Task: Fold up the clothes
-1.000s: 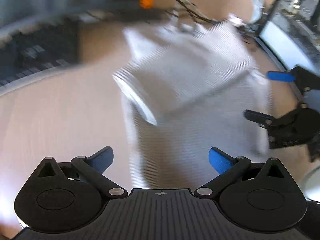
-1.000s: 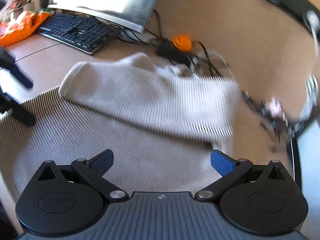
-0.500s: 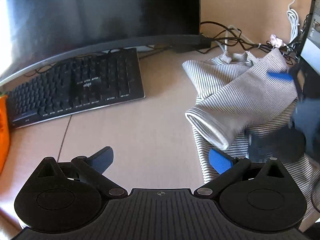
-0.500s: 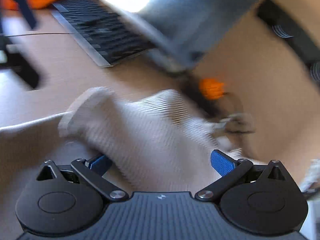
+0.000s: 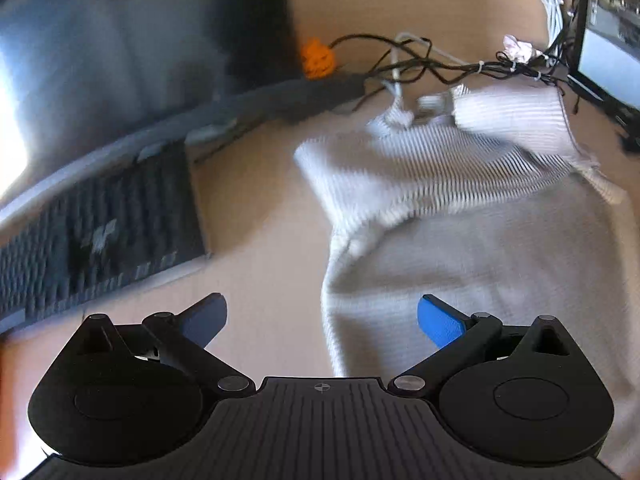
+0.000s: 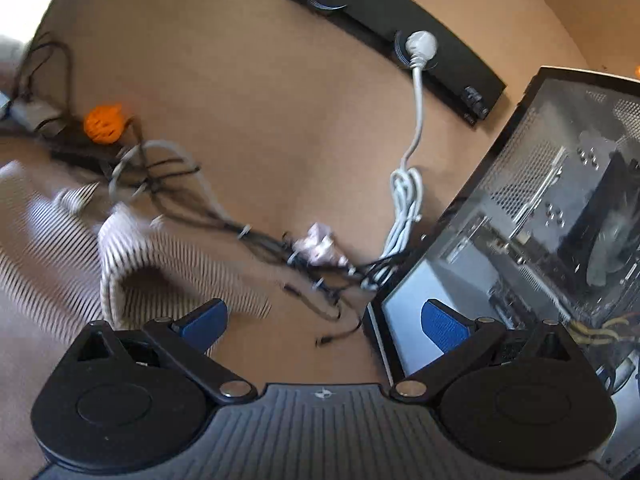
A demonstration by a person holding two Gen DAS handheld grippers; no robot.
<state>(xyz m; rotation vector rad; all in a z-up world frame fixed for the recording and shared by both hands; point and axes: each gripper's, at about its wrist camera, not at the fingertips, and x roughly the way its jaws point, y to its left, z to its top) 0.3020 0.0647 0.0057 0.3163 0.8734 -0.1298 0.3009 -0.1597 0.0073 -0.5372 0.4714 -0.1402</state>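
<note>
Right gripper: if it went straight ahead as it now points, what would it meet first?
Probably the bundle of dark cables on the desk, ahead of the open right gripper; depth is unclear.

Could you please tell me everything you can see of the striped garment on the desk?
The garment is a pale knit with fine dark stripes, blurred by motion. It lies rumpled on the desk, one sleeve folded across its top, the cuff open in the right view. Its far edge lies beside the cables. Neither gripper holds it.
</note>
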